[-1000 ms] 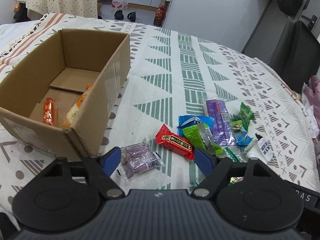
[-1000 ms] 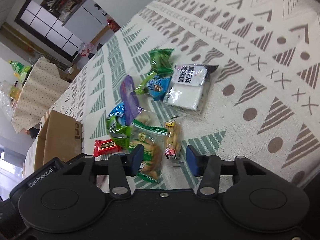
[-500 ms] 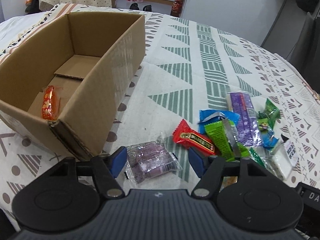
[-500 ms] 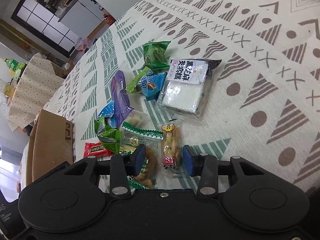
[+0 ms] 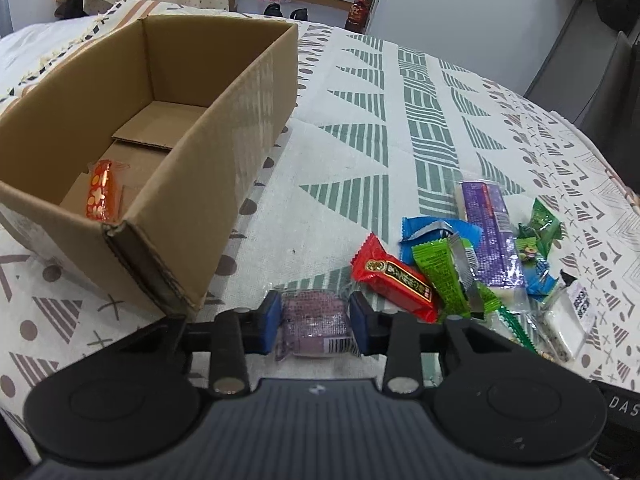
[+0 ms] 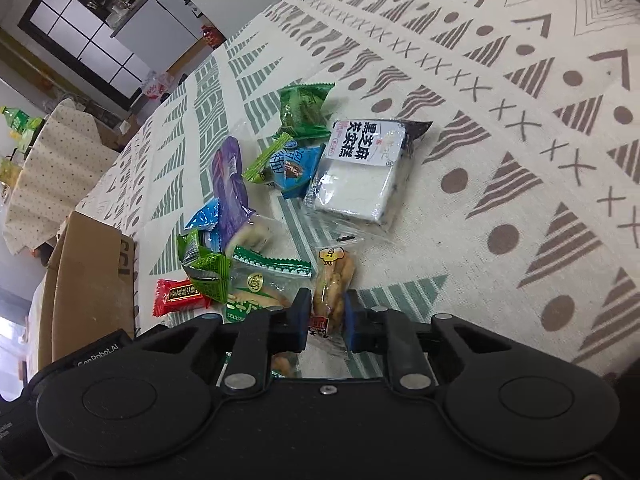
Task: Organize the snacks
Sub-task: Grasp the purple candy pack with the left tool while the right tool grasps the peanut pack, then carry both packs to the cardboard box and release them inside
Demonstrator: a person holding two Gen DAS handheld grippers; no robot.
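Left hand-held gripper [image 5: 314, 326] sat low over the bench [image 5: 360, 152], clamped on the purple packet [image 5: 314, 326]; right hand-held gripper [image 6: 327, 316] pinched the peanut pack [image 6: 332, 284].

Your right gripper [image 6: 327, 326] is pinching a clear packet of tan twisted sticks [image 6: 333, 285] between its blue pads, down on the patterned tablecloth [image 6: 520, 152]. A green-edged packet [image 6: 256, 292] is lying just beside it, a white cake pack [image 6: 360, 176] is sitting beyond, and the cardboard box [image 6: 88, 276] is standing off left.
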